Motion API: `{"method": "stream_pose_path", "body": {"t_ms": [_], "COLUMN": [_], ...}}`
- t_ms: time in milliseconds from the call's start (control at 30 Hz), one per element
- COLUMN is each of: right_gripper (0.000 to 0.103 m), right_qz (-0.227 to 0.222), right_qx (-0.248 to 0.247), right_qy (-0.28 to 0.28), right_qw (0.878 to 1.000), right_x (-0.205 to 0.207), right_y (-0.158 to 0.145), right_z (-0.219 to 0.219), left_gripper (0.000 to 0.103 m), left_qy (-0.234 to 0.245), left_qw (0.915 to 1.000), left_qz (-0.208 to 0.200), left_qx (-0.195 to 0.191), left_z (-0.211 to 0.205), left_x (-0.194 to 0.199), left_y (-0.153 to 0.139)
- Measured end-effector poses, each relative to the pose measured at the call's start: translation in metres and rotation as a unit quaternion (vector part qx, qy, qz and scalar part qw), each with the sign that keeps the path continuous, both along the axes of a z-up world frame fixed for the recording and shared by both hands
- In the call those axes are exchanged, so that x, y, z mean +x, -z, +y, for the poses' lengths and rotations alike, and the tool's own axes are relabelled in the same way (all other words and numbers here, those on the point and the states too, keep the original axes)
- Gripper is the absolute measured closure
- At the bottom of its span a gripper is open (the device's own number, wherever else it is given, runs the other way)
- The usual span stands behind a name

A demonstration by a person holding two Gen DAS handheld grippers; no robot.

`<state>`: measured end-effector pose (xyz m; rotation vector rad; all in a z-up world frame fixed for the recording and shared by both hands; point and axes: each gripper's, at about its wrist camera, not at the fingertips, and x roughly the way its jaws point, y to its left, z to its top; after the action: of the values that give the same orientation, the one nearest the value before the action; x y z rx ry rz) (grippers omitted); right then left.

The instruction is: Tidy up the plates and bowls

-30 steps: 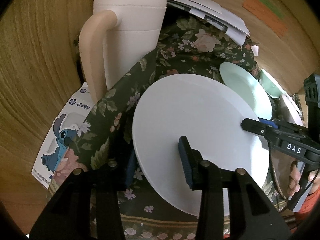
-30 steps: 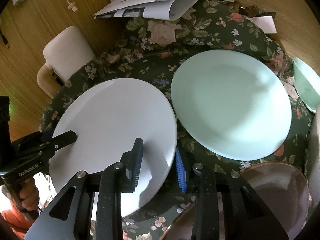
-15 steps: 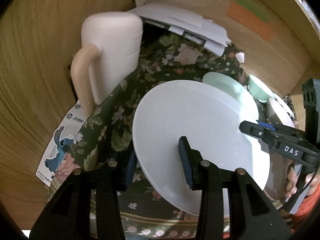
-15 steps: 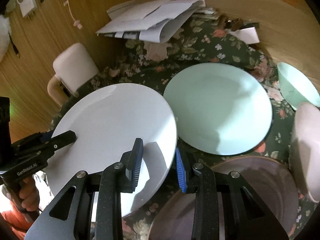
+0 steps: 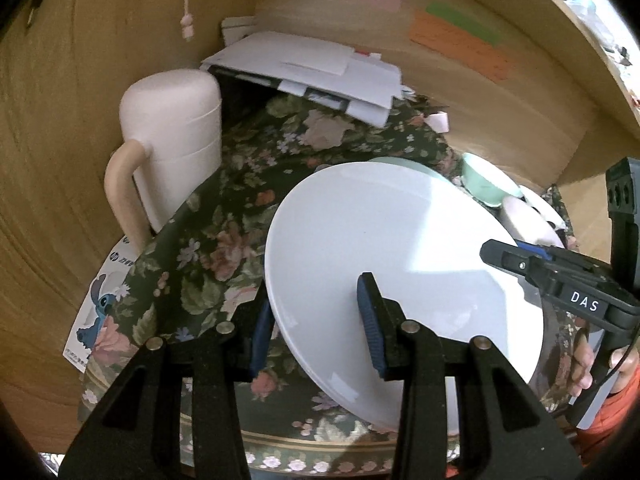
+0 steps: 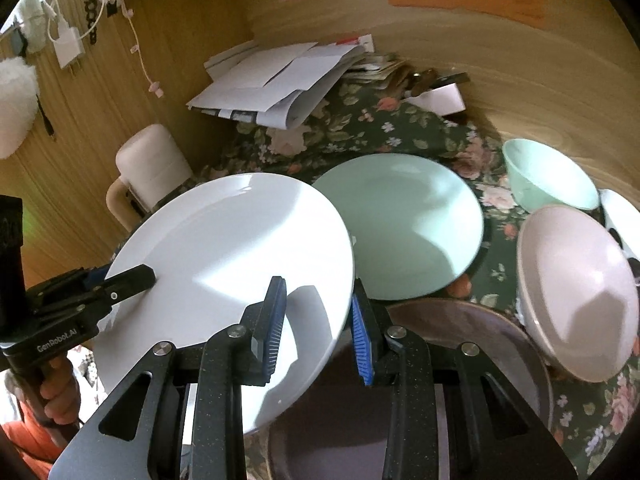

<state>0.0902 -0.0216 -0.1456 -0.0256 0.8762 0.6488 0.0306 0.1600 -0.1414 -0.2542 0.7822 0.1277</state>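
Note:
A large white plate hangs tilted above the floral tablecloth, held at two opposite rims. My left gripper is shut on its near-left rim. My right gripper is shut on the other rim, and the same white plate fills the left of the right wrist view. Each gripper shows in the other's view: the right gripper and the left gripper. On the cloth lie a mint plate, a mint bowl, a pale pink bowl and a brown plate.
A cream jug with a handle stands at the table's left edge. A pile of papers lies at the back against the wooden wall. A cartoon card sticks out under the cloth. Another white bowl sits at far right.
Both grippers have risen and drawn back with the white plate, which is now lifted and overlaps the mint plate's edge. The bowls at the right have come into view.

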Motion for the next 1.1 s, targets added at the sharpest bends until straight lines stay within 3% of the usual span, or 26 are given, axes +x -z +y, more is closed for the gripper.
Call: {"method": "stream_pose_path", "body": {"t_ms": [500, 1100], "right_gripper": [0.075, 0.075], "right_qz": [-0.017, -0.012], "right_qx": [0.016, 0.02], "right_qy": [0.036, 0.07], "right_qw": [0.999, 0.997], "right_x": [-0.014, -0.038], "right_y": [-0.01, -0.001], "right_z": [-0.047, -0.099], "left_gripper": [0.064, 0.064], "left_qy": [0.037, 0.074], "left_qw": [0.9991, 0.9971], "left_qz": [-0.016, -0.012], "left_qx": [0.011, 0.011], "left_z": [-0.044, -0.092], "left_x": [-0.002, -0.006], "left_y": [-0.012, -0.005]}}
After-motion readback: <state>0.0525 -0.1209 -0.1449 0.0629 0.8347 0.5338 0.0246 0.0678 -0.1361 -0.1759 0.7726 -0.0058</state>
